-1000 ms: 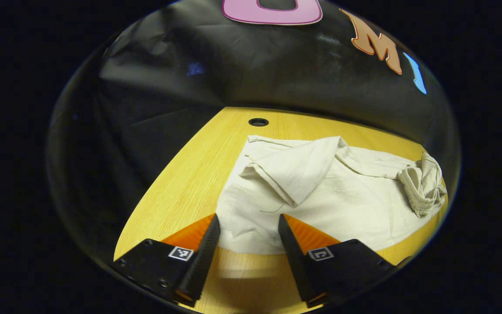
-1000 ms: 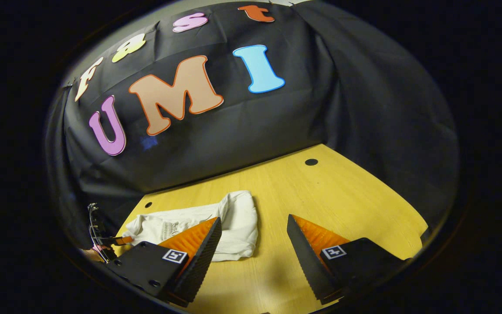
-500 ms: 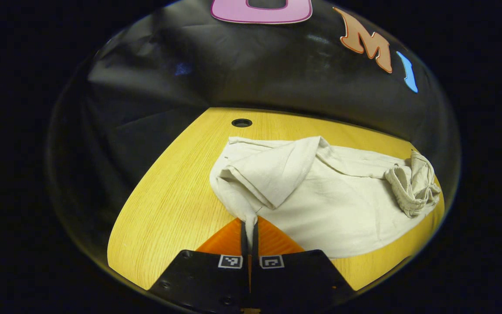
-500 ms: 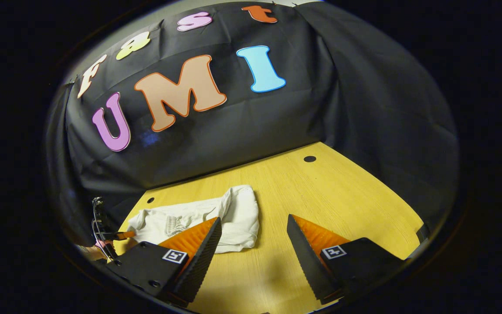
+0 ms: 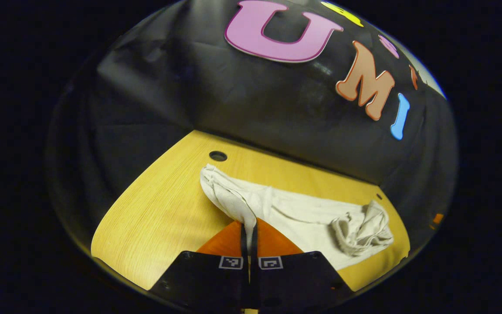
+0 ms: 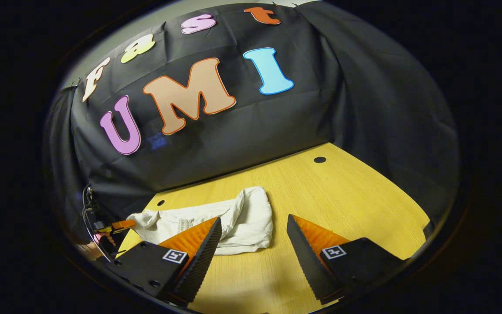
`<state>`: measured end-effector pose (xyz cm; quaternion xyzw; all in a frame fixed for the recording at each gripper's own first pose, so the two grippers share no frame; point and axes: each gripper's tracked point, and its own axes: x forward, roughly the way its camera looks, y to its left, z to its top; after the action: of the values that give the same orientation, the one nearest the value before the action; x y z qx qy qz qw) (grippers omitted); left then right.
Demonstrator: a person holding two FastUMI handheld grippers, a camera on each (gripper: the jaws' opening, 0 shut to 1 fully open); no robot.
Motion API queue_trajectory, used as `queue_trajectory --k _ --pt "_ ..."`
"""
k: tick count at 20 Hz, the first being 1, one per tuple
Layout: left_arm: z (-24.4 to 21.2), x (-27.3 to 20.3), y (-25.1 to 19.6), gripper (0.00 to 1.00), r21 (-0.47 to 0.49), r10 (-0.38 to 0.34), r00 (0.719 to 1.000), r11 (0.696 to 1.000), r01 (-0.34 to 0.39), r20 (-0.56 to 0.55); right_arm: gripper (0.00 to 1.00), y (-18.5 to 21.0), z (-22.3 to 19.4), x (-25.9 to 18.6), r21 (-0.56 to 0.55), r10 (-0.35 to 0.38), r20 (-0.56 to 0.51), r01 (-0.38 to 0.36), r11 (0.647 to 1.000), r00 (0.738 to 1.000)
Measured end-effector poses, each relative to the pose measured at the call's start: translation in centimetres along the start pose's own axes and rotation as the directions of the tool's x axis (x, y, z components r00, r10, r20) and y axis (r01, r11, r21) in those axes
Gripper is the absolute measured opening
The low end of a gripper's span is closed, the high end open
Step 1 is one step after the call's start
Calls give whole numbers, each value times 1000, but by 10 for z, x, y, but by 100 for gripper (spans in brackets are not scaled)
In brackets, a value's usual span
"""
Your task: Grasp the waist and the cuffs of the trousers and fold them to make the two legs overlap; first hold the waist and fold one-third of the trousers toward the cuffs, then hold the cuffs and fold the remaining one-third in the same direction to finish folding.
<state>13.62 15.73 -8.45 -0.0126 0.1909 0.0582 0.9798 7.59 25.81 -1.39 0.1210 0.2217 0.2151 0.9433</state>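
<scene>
Pinched between the closed left tongs [image 5: 249, 231], an edge of the trousers [image 5: 294, 213] is now lifted off the tabletop [image 5: 159, 218], where a second ago those tongs stood wide and the cloth lay flat. The leg-overlap fold is judged just begun. One pair of trousers is counted, two tongs; the right tongs [image 6: 253, 244] are held wide and empty near the bunched far end.

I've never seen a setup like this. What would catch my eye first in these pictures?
Probably the pale trousers sprawled across the yellow wooden table, one end bunched into a crumpled heap. Next, the left tongs at the bottom of the left gripper view, shut on a pinch of the cloth and drawing it up into a peak. In the right gripper view, the right tongs gape open just short of the trousers' other end.
</scene>
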Motion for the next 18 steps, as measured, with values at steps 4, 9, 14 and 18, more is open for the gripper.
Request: queue_trajectory --k 4,9,14,18 --pt "44 -15 -78 0 36 -139 986 990 136 96 96 -1 2 1 1 25 -3 -25 1000 1000" --pt "67 -34 -188 0 131 -311 943 946 296 115 96 -5 15 0 0 54 17 -54 999 998" --pt "55 -29 -290 0 207 -403 912 901 381 74 96 -22 25 -4 14 56 35 -56 998 998" --pt "21 -17 -360 0 259 -451 892 862 436 -2 96 -41 33 -11 22 43 50 -44 999 998"
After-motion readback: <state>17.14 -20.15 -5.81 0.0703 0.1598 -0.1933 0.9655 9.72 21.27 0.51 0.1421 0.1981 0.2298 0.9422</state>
